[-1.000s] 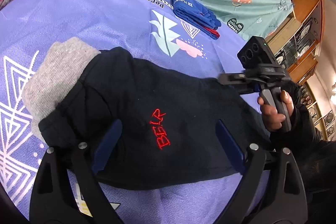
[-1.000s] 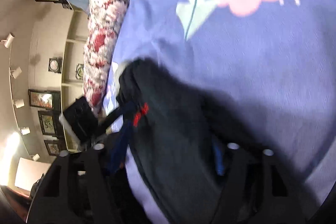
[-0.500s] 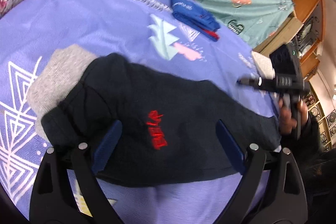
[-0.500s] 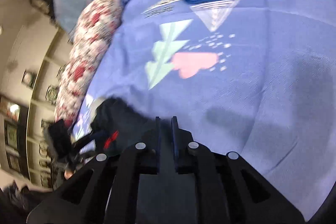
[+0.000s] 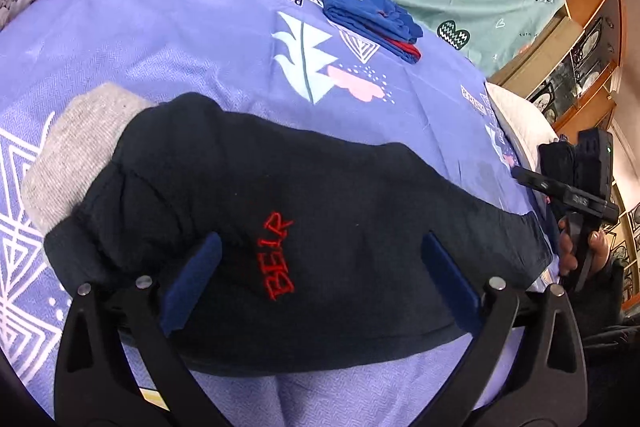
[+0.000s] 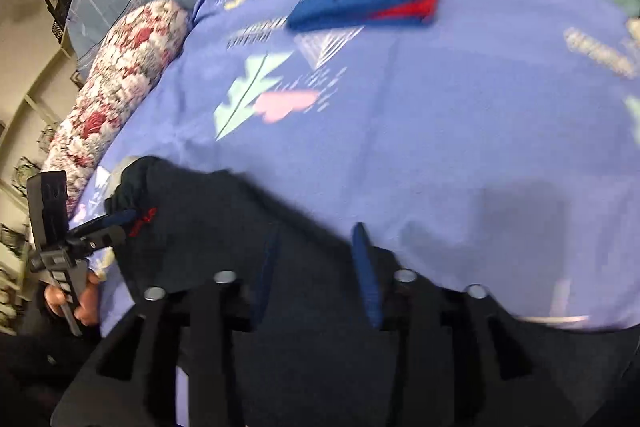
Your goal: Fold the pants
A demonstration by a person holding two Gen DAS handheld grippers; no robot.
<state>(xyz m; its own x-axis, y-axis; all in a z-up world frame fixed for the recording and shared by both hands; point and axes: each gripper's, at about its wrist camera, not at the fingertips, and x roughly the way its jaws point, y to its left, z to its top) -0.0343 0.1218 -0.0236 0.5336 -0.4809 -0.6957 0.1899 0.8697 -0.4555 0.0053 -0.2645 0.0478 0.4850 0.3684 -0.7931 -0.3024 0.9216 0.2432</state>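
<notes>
The black pants (image 5: 304, 227) lie on the bed (image 5: 168, 39), over its purple patterned sheet, already gathered into a compact bundle with the red "BEAR" embroidery (image 5: 280, 255) facing up. A grey ribbed waistband (image 5: 76, 147) pokes out at the far left end of the bundle, so the fold looks doubled over at least once; I judge the task well along, though the edges are uneven and the grey end is not tucked in.

The left tool (image 5: 320, 279) hovers over the near edge of the pants with its blue-padded fingers spread wide, holding nothing. The right tool (image 6: 316, 259) sits low at the right-hand end of the bundle, its fingers parted by a moderate gap with dark fabric around and below them; the right wrist view is blurred, so I cannot tell whether it pinches cloth or merely rests above it.

Further back on the bed, well apart from the pants, sits a neatly folded blue and red garment (image 5: 368, 15), which suggests what the finished result should look like. What seems left is squaring the bundle, perhaps one more fold, and smoothing it flat.
</notes>
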